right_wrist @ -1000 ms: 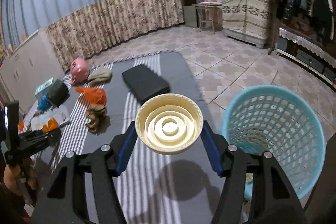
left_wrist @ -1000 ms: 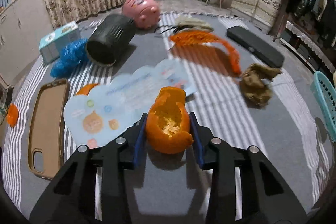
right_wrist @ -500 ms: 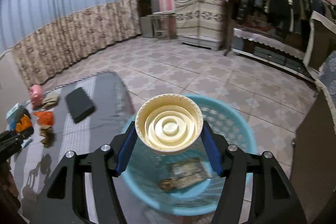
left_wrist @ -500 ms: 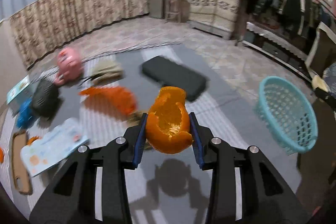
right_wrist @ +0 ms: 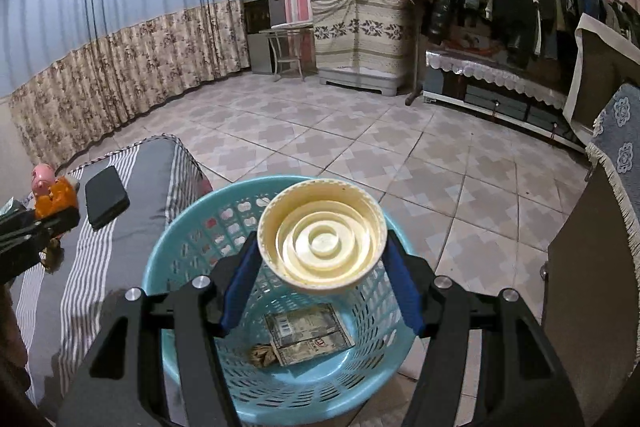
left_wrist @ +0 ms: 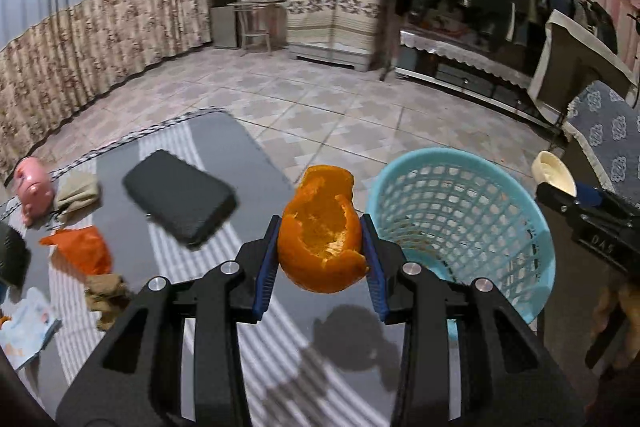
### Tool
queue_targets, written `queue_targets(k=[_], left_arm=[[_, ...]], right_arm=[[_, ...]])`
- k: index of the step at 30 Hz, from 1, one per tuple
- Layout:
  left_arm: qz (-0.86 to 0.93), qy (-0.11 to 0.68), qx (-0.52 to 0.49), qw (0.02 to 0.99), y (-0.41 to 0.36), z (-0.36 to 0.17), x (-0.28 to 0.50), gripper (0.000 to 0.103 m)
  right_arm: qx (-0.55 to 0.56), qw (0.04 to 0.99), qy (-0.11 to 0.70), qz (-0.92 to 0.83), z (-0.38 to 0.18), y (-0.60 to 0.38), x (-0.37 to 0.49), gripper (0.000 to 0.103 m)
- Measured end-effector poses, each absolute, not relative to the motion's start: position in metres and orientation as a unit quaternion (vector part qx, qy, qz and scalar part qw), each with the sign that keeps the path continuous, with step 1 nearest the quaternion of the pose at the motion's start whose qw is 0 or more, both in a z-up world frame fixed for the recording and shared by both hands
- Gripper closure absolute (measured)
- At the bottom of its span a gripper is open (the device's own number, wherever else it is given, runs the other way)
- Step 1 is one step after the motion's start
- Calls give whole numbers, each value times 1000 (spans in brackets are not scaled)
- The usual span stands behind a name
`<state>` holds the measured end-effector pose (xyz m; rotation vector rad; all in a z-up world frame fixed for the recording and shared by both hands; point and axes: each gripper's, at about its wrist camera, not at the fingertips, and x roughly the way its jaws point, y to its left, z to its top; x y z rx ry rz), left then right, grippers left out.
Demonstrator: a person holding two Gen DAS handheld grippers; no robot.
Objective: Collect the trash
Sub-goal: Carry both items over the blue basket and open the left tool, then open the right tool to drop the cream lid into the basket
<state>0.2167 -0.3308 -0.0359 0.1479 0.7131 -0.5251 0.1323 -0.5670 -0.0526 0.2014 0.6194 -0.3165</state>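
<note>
Rt wrist: lid (right_wrist: 322, 242) over basket (right_wrist: 188, 227) (tiles beyond).

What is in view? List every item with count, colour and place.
orange peel: 1, orange, in left tongs
lid: 1, cream, in right tongs, over basket
basket: 1, turquoise, on floor beside mat
flat packaging: 1, grey-brown, inside basket
mat: 1, grey striped, on floor
case: 1, black, on mat
plastic bag: 1, orange, on mat
piggy bank: 1, pink, mat's far edge
left tongs: shut on peel
right tongs: shut on lid
</note>
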Motion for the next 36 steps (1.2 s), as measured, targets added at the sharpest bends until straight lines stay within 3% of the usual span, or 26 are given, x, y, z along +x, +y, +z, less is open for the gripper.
queue_targets(k=[19,24,30,36], left_arm=[[-310,349,132,874,-430,-75,211,63],[-304,326,131,886,-433,-70,208,35],[-276,308,123,902,-413,-55,210,20],[-246,295,99,918,-374,-38,212,12]], right_arm=[[110,925,323,-167,-70,-578,136,42],[120,921,325,-178,-71,-584,132,42],[111,922,326,-175,-71,-581,136,42],[98,924,330,-164,-74,-566,144,42]])
